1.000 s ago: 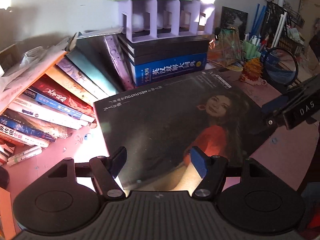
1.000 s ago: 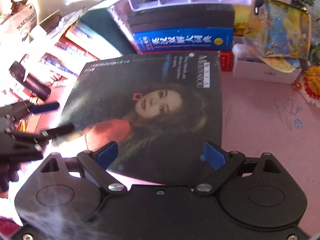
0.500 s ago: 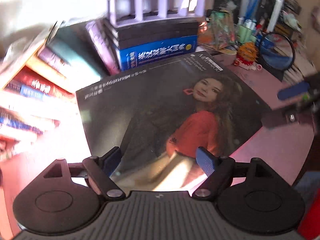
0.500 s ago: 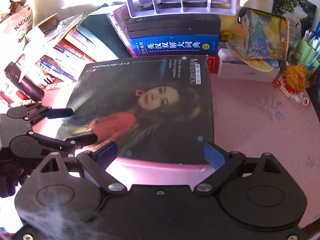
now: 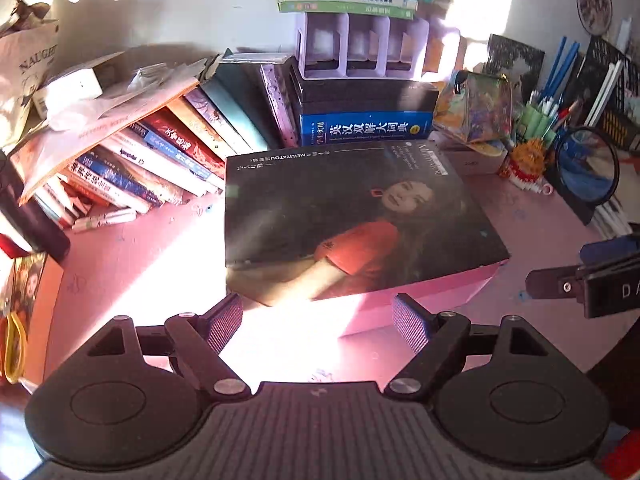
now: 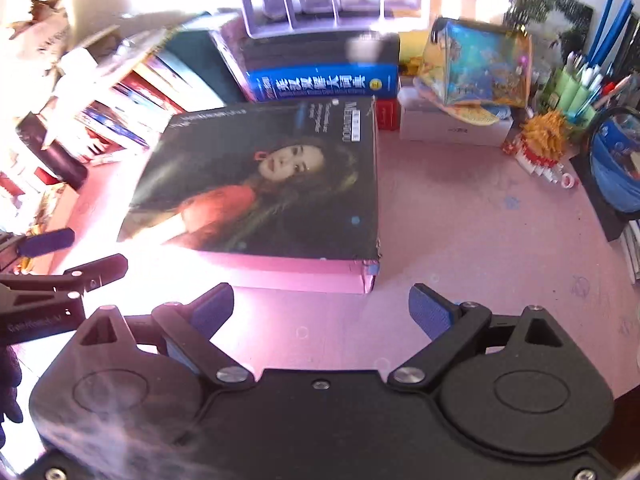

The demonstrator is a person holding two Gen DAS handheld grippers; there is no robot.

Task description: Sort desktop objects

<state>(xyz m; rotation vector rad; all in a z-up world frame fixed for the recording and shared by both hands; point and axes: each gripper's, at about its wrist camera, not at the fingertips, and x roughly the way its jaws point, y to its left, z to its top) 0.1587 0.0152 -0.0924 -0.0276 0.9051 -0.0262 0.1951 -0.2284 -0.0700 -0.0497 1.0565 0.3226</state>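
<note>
While both tongs, left tongs (image 5: pixel 318 322) and right tongs (image 6: pixel 320 310), hang spread wide with nothing between them, the photo book (image 6: pixel 264 180) lies flat on the pink worktop (image 6: pixel 480 232), touching the blue dictionary (image 5: pixel 366 130).

Left black two-finger gripper with ribbed dark pads (image 5: pixel 318 322): jaws spread wide, nothing between pads, pointing steeply downward. Right black two-finger gripper with blue pads (image 6: pixel 322 310): jaws apart, empty, also angled steeply down. Each gripper's fingers show at edge of other's view. Dark-gloved hand (image 6: pixel 9 384) behind left gripper.
</note>
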